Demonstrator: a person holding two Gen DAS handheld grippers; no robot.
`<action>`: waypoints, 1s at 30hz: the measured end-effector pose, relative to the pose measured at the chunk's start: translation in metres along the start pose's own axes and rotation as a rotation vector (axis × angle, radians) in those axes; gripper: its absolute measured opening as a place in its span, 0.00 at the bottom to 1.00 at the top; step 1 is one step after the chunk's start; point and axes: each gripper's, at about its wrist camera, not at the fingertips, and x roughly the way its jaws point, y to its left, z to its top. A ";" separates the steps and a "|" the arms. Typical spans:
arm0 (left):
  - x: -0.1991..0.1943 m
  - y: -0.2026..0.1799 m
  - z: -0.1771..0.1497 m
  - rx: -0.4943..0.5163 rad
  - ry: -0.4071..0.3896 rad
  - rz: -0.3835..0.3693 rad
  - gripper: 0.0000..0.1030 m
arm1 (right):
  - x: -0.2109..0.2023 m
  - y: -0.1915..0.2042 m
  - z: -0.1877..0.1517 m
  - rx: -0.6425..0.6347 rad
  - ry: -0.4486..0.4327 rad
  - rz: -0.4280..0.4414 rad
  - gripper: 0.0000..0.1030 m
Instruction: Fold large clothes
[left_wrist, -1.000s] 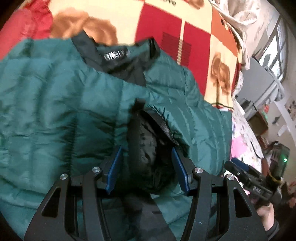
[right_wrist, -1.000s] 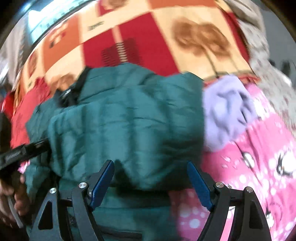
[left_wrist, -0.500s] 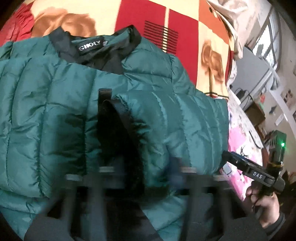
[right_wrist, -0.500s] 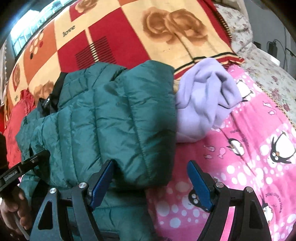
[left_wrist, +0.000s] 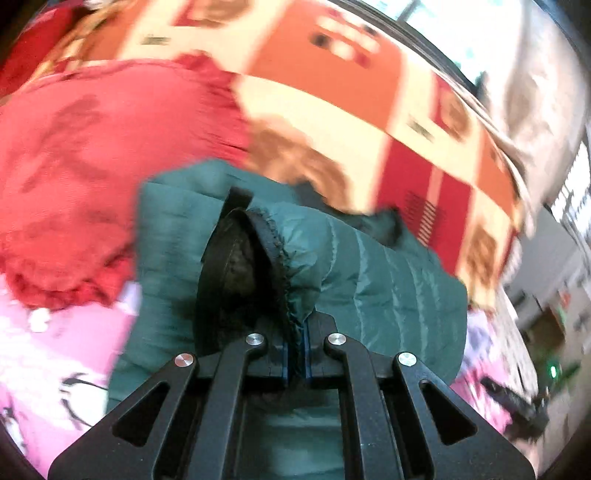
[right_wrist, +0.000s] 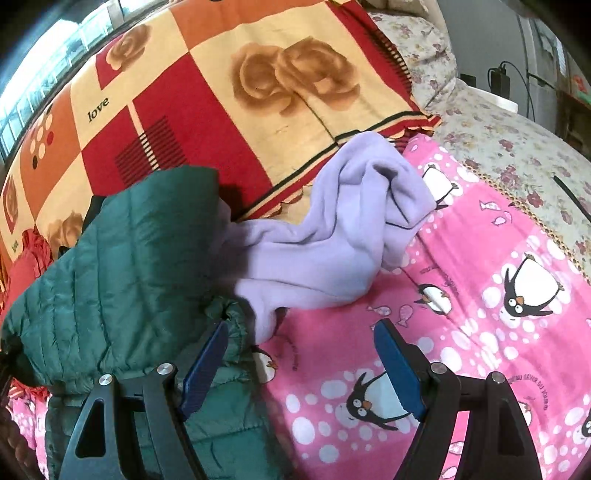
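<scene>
A dark green quilted puffer jacket (left_wrist: 373, 280) lies on the bed. In the left wrist view my left gripper (left_wrist: 294, 354) is shut on the jacket's sleeve cuff (left_wrist: 273, 258), whose black lining gapes open just ahead of the fingers. In the right wrist view the same jacket (right_wrist: 122, 266) lies at the left, folded over on itself. My right gripper (right_wrist: 303, 369) is open and empty above the pink penguin sheet (right_wrist: 480, 332), its left finger (right_wrist: 207, 365) right beside the jacket's edge.
A lilac fleece garment (right_wrist: 332, 240) lies crumpled next to the jacket. A red garment (left_wrist: 92, 177) lies at the left. A red, orange and cream rose blanket (right_wrist: 221, 92) covers the far side. A floral sheet (right_wrist: 509, 133) lies at the far right.
My left gripper has closed on the sleeve cuff and swung left, bringing the red garment into view. My right gripper has shifted right, off the jacket and over the pink sheet.
</scene>
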 end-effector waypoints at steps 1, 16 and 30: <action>0.001 0.008 0.000 -0.013 0.004 0.018 0.04 | 0.000 0.002 0.000 -0.001 -0.002 0.000 0.77; -0.048 0.026 -0.001 -0.073 -0.187 0.262 0.29 | 0.004 0.079 0.023 -0.190 -0.127 0.173 0.77; 0.060 0.018 -0.032 -0.007 0.213 0.304 0.28 | 0.102 0.119 0.004 -0.307 0.123 0.277 0.94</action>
